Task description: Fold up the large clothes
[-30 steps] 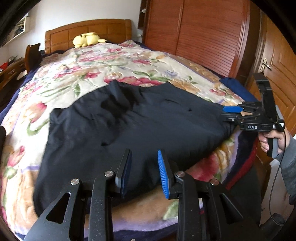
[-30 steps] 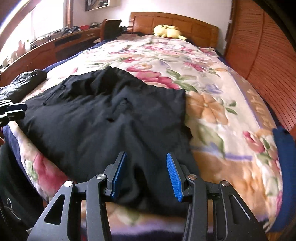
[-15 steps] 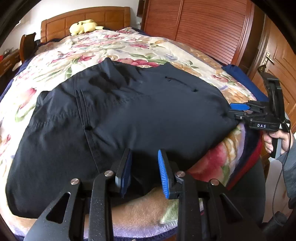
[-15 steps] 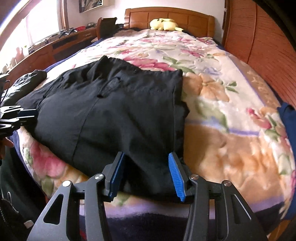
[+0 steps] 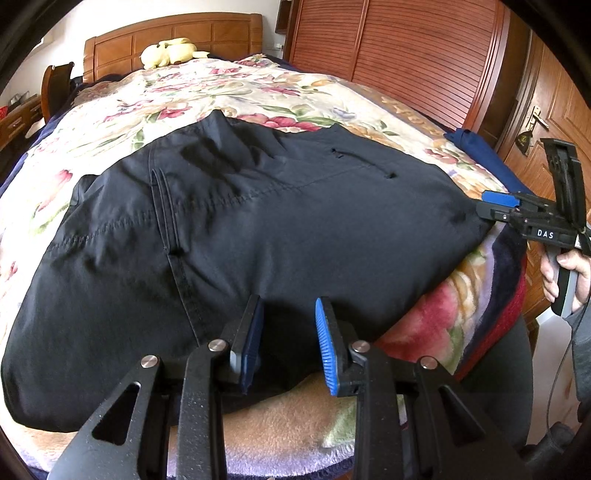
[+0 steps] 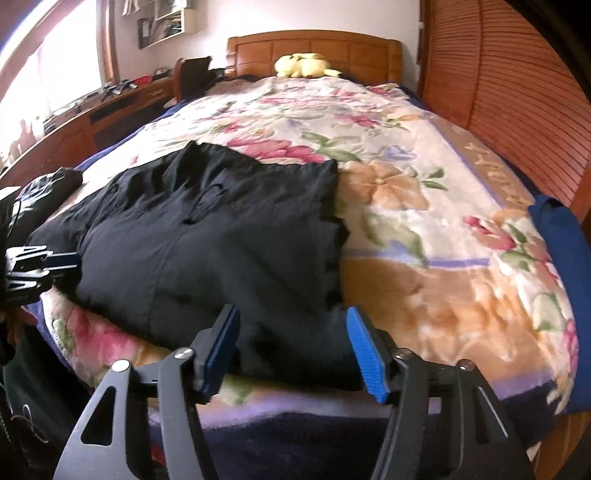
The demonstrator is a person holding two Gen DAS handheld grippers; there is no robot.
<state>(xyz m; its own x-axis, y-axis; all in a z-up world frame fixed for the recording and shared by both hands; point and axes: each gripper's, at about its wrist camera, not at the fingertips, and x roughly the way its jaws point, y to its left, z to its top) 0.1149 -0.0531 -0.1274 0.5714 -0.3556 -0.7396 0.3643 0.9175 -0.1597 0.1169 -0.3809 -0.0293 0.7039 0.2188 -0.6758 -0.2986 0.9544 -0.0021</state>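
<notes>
Now, per scene:
left gripper: jaws standing partly apart over the near hem of the black trousers; cloth is lying between the pads, but I cannot tell whether they are pinching it.
right gripper: jaws have just been opening, now standing wide; the trousers' near right corner is sitting between the fingers, pads not pressing on it, so released.
trousers position: lying flat on the floral blanket, at the near end of the bed, already doubled over.
long axis: running side to side across both grippers, not away from them.
direction from fingers: cloth is lying straight ahead and below, both grippers pointing down at the near edge.
nearer hand: left is covering the middle of the hem, right is covering the right end.
next move, my read: regripping the near edge and carrying it toward the headboard.
</notes>
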